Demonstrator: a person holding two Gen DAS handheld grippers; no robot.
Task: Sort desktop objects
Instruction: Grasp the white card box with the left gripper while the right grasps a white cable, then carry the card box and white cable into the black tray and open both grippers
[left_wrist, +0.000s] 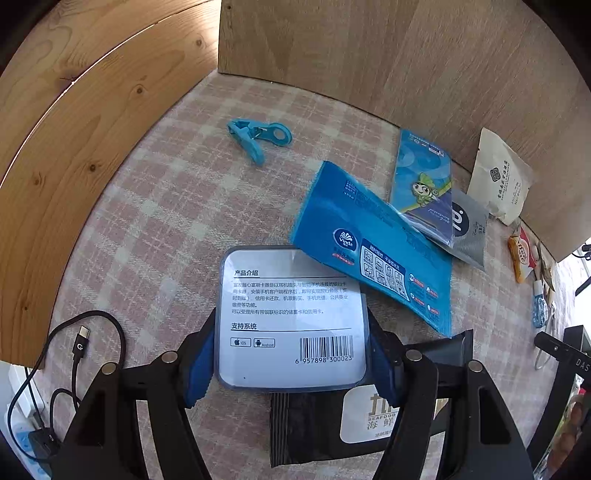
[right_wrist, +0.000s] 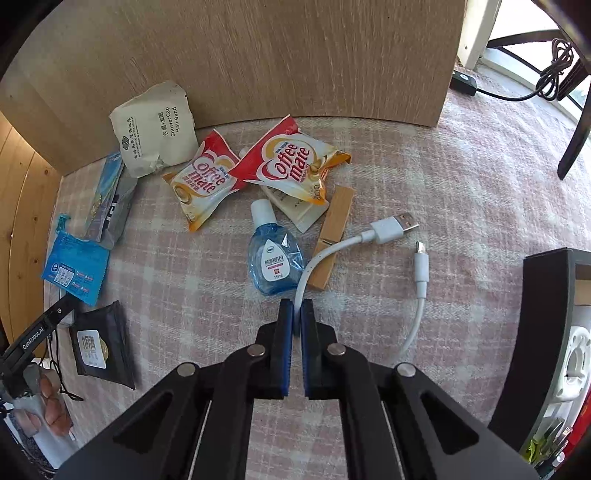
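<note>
My left gripper (left_wrist: 293, 354) is shut on a clear plastic case with a white label and barcode (left_wrist: 291, 317), holding it above the checked tablecloth. Under it lies a black seafood sachet (left_wrist: 325, 424), which also shows in the right wrist view (right_wrist: 99, 347). A blue Vinda tissue pack (left_wrist: 373, 243) lies just beyond the case. My right gripper (right_wrist: 297, 314) is shut on a white USB cable (right_wrist: 388, 230), pinching its loop. A blue eye-drop bottle (right_wrist: 273, 258) lies just ahead of the right fingertips.
A blue plastic clip (left_wrist: 255, 138), a blue cartoon card pack (left_wrist: 421, 184), a grey sachet (left_wrist: 467, 229) and a white shower-cap packet (right_wrist: 155, 129) lie near the wooden back panel (right_wrist: 258, 55). Two Coffee-mate sachets (right_wrist: 288, 162) and a wooden clothespin (right_wrist: 332, 236) lie ahead. A black cable (left_wrist: 79, 343) lies left. A black box (right_wrist: 550, 332) stands right.
</note>
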